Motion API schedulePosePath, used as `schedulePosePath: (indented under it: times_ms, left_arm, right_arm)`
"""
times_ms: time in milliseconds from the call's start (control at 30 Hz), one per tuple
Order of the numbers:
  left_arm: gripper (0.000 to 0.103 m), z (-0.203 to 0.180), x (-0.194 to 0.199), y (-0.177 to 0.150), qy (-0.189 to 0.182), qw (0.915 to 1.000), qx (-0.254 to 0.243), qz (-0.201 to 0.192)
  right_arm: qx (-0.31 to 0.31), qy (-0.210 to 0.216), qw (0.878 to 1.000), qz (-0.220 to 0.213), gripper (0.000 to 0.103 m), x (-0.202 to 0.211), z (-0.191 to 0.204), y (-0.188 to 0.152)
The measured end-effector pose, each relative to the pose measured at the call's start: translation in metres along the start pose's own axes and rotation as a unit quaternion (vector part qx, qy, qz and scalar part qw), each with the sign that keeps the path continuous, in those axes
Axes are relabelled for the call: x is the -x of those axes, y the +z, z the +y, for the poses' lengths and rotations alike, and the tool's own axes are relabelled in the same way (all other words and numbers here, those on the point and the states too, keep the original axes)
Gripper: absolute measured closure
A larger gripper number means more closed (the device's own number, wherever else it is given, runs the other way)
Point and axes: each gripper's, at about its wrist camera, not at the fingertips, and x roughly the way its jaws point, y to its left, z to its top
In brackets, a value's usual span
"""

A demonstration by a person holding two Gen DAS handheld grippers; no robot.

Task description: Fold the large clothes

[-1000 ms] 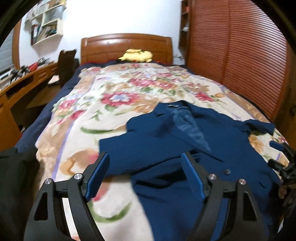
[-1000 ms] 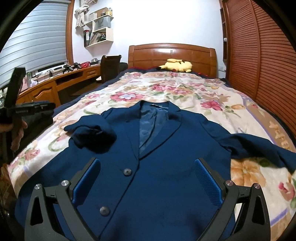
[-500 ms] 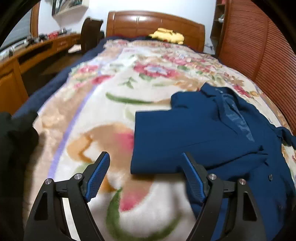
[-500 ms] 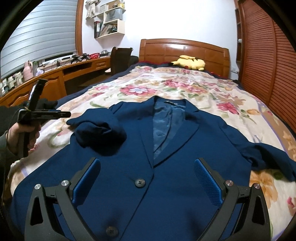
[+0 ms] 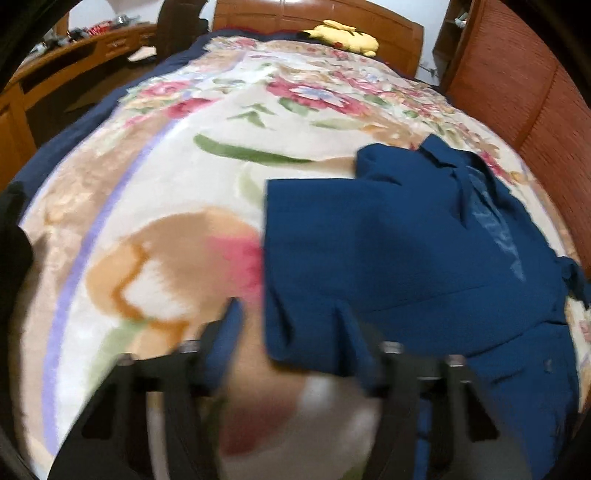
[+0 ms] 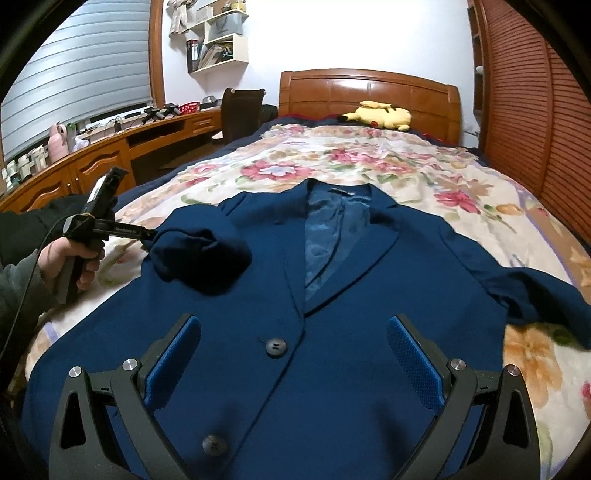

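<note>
Both tongs are seen, one in each view.

From the left wrist view, the left gripper (image 5: 291, 332) is blurred. Its jaws are closing, and the cuff end of the folded sleeve (image 5: 325, 273) is seen between them, low on the blue jacket (image 5: 424, 258). Whether the pads already press on the cloth cannot be told, because of the blur. The jacket is laid flat on the flowered blanket (image 5: 166, 184), toward the right side of the bed. A yellow plush toy (image 5: 347, 37) is seen far back, by the wooden headboard (image 5: 317, 14).

From the right wrist view, the right gripper (image 6: 293, 362) is held over the front of the jacket (image 6: 351, 350), and its jaws are kept wide apart with nothing between them. A dark button (image 6: 276, 347) is seen between its blue pads. On the left, the left gripper (image 6: 147, 233) is held by a hand (image 6: 64, 264), and its tip is placed at the bunched sleeve (image 6: 203, 258). The other sleeve (image 6: 535, 295) is spread out to the right on the blanket (image 6: 369, 166). A wooden desk (image 6: 110, 158) is seen by the wall.
</note>
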Motion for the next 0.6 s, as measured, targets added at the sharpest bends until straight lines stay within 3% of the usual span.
schedulePosePath:
  times_ms: [33, 100, 333, 600]
  left_arm:
    - [0.085, -0.002, 0.002, 0.000, -0.007, 1.0000, -0.002, 0.002]
    - [0.095, -0.010, 0.008, 0.001, -0.005, 0.9999, -0.013, -0.001]
    - [0.096, -0.044, 0.062, 0.004, -0.025, 0.9968, -0.044, -0.061]
    - [0.097, -0.116, 0.123, 0.003, -0.088, 0.9838, -0.099, -0.121]
  right_arm:
    - [-0.002, -0.001, 1.000, -0.001, 0.002, 0.004, -0.002, -0.001]
    - [-0.004, -0.002, 1.000, -0.002, 0.002, 0.010, -0.002, -0.003]
    - [-0.002, -0.017, 1.000, -0.006, 0.002, 0.024, -0.002, -0.005]
    - [-0.021, -0.025, 0.999, -0.015, 0.002, 0.033, -0.011, -0.012]
